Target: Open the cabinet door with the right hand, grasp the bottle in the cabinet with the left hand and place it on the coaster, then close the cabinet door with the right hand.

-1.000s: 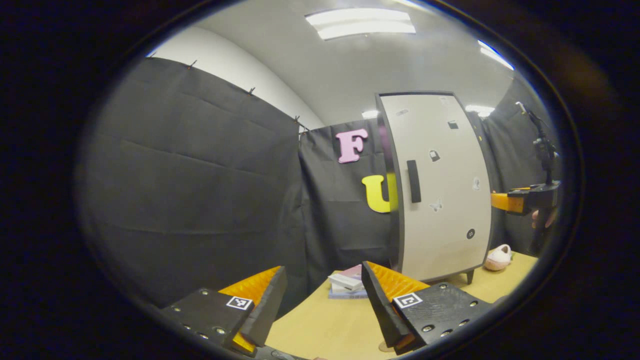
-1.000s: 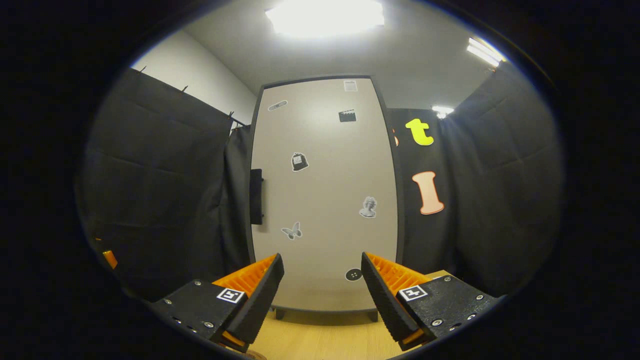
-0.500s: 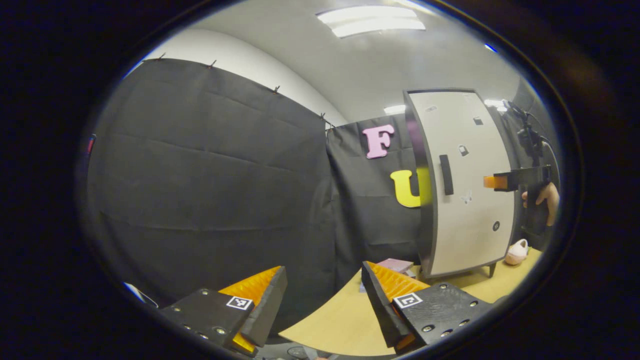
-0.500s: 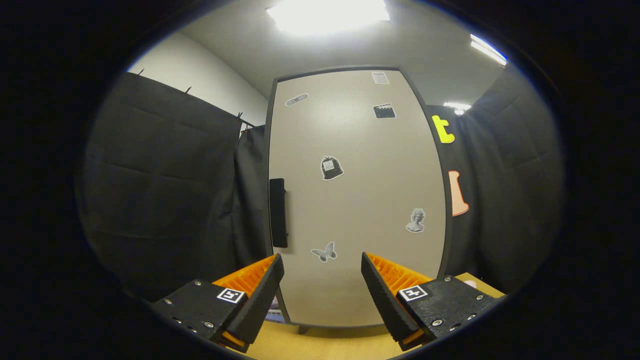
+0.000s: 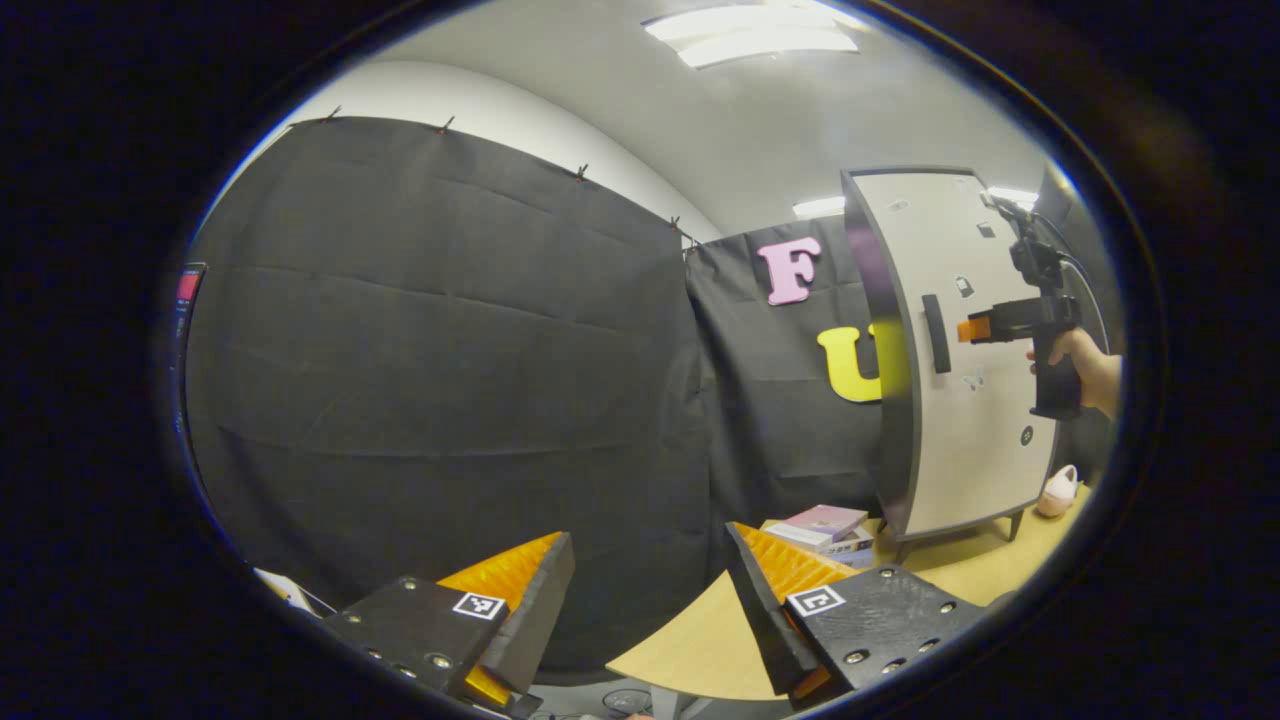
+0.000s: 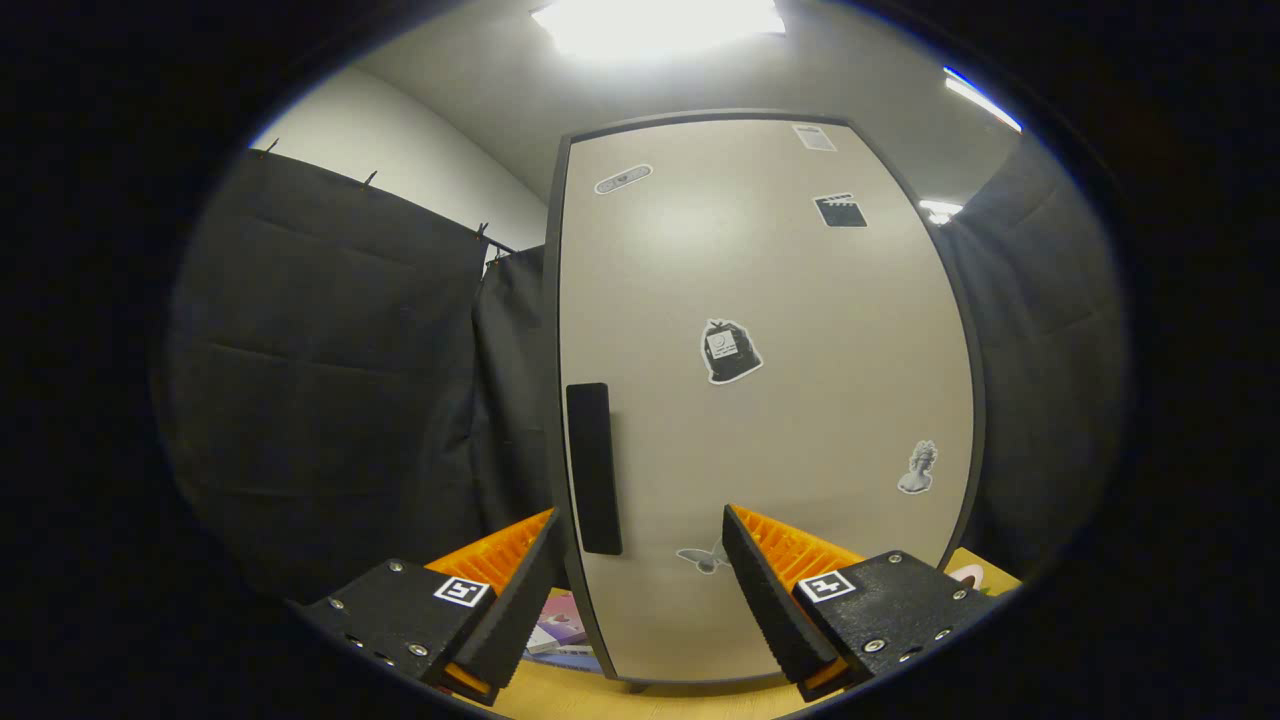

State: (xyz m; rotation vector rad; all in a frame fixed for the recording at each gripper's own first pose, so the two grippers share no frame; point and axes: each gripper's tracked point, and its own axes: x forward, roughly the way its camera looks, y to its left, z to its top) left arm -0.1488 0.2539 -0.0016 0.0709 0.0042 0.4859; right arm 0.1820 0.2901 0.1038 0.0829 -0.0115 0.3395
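**Right gripper closing on cabinet handle; door still shut**

Right gripper (image 6: 640, 560): fingers spread apart, nothing between them. In the right gripper view the handle (image 6: 593, 468), a dark vertical bar at the door's left edge, sits just above and inside the left finger. Over the last second the cabinet door (image 6: 760, 400) has grown to take up most of that view and the handle has slid down toward the fingers, so the gripper has advanced on the door. No contact is evident yet.

In the left gripper view the same gripper (image 5: 968, 329) is seen farther off, held by a hand (image 5: 1085, 365), its tip just beside the handle (image 5: 936, 333).

Left gripper (image 5: 648, 590): fingers likewise apart and empty, held low off the near edge of the table (image 5: 700, 640). Its view has swung leftward, putting the cabinet (image 5: 960, 400) at the far right.

Surroundings: a stack of books (image 5: 828, 528) lies on the table beside the cabinet, and a small pink object (image 5: 1055, 493) near its far leg.

Bottle: behind the shut door, unseen. Coaster: not located.

Assessment: the opening step is in its approach phase. The fingers must straddle the handle before pulling; the slight offset risks a miss.
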